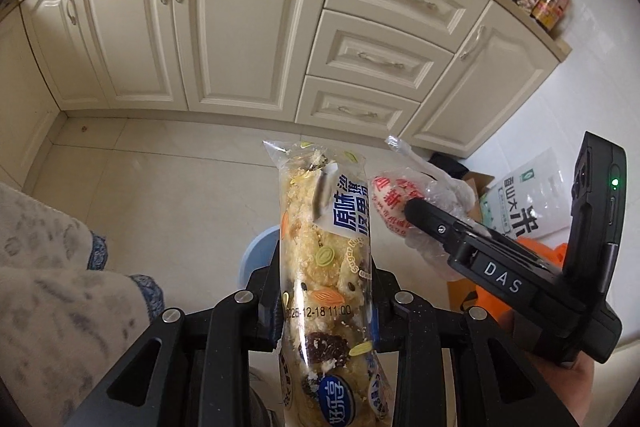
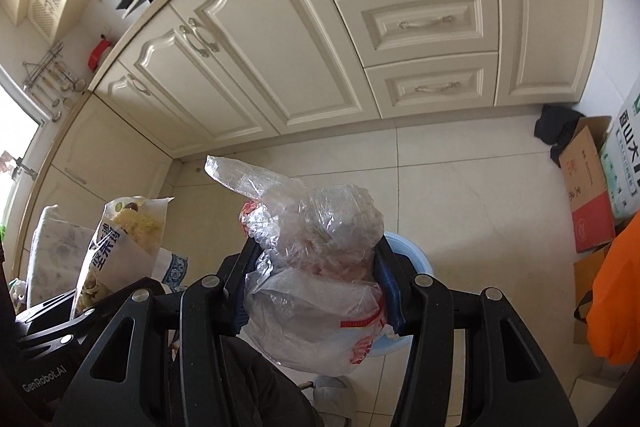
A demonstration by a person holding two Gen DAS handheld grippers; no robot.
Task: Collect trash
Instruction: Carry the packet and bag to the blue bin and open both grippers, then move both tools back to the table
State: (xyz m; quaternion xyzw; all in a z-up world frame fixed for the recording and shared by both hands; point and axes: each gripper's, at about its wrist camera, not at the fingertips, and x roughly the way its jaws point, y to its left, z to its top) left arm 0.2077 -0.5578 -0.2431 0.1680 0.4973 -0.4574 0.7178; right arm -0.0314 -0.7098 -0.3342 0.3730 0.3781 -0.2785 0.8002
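My left gripper (image 1: 325,287) is shut on a long clear snack wrapper (image 1: 325,247) with blue print and crumbs inside, held upright above the floor. My right gripper (image 2: 316,267) is shut on a crumpled clear plastic bag (image 2: 316,243) with red print. The bag (image 1: 394,203) and the right gripper (image 1: 416,211) show at the right of the left wrist view, close beside the wrapper. The wrapper (image 2: 116,239) shows at the left of the right wrist view. A light blue bin (image 2: 412,255) sits on the floor right below both grippers; its rim (image 1: 256,251) peeks out behind the wrapper.
Cream kitchen cabinets (image 1: 240,27) with drawers (image 1: 376,59) stand ahead. A cardboard box (image 2: 588,195), a rice bag (image 1: 524,195) and something orange (image 2: 616,291) lie at the right. A patterned cloth (image 1: 52,267) is at the left. The floor (image 2: 460,187) is tiled.
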